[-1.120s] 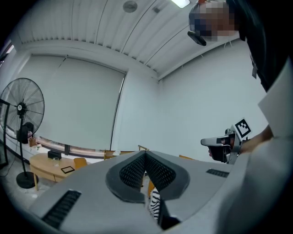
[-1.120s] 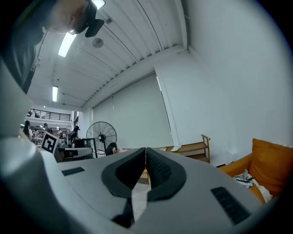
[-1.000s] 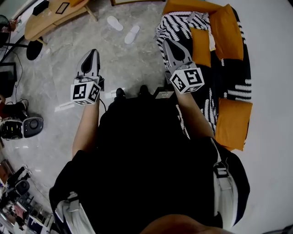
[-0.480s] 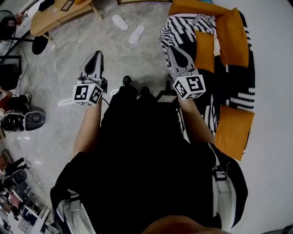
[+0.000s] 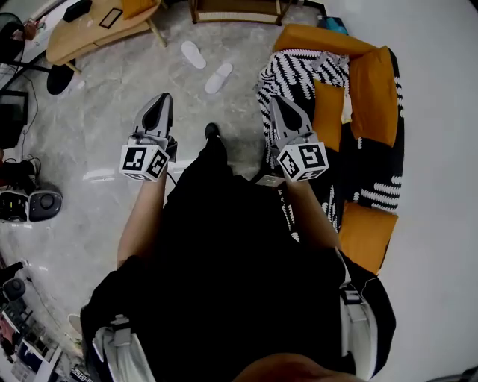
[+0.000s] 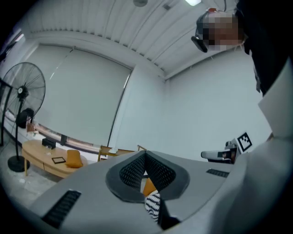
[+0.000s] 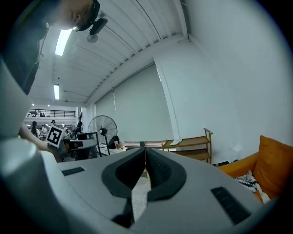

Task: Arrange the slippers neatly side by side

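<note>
Two white slippers lie apart on the grey floor ahead of me in the head view: one [image 5: 193,54] further left, the other [image 5: 219,77] closer, angled differently. My left gripper [image 5: 161,101] is held level well short of them, jaws shut with nothing between. My right gripper [image 5: 274,101] is held beside it at the sofa's edge, also shut and empty. In the left gripper view the left gripper [image 6: 145,154] has its tips together; in the right gripper view the right gripper [image 7: 145,151] likewise. Neither gripper view shows the slippers.
An orange sofa [image 5: 373,82] with a black-and-white throw [image 5: 291,63] fills the right. A wooden table [image 5: 82,30] and a fan base [image 5: 58,78] stand at the left, a wooden shelf [image 5: 237,10] at the back. Equipment [image 5: 37,203] sits on the floor at the left.
I have stepped forward: the slippers and sofa have shifted down the head view, closer to me. Both grippers stay shut and have moved along with me.
</note>
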A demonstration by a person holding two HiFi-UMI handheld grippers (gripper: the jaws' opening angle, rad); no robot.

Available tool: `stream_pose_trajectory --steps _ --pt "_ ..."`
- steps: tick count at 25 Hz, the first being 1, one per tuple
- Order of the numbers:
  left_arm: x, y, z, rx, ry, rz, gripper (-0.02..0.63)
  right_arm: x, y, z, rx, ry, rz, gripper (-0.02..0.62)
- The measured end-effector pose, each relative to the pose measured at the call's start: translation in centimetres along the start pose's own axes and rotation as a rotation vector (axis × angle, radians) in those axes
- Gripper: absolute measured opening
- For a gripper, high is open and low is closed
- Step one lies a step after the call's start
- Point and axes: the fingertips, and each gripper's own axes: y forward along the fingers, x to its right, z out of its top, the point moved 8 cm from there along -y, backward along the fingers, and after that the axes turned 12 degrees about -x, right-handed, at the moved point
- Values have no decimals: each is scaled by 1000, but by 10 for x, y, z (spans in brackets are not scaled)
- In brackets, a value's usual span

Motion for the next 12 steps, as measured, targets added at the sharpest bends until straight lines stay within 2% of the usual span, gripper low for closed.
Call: stream_pose_trajectory --steps 2,5,12 --pt "-15 18 10 38 -62 4 14 8 20 10 -16 -15 10 32" --pt "-38 48 25 68 -100 -9 14 19 53 29 -39 -22 24 32" --pt "-90 123 55 55 -70 -22 14 48 129 73 -60 -20 15 32"
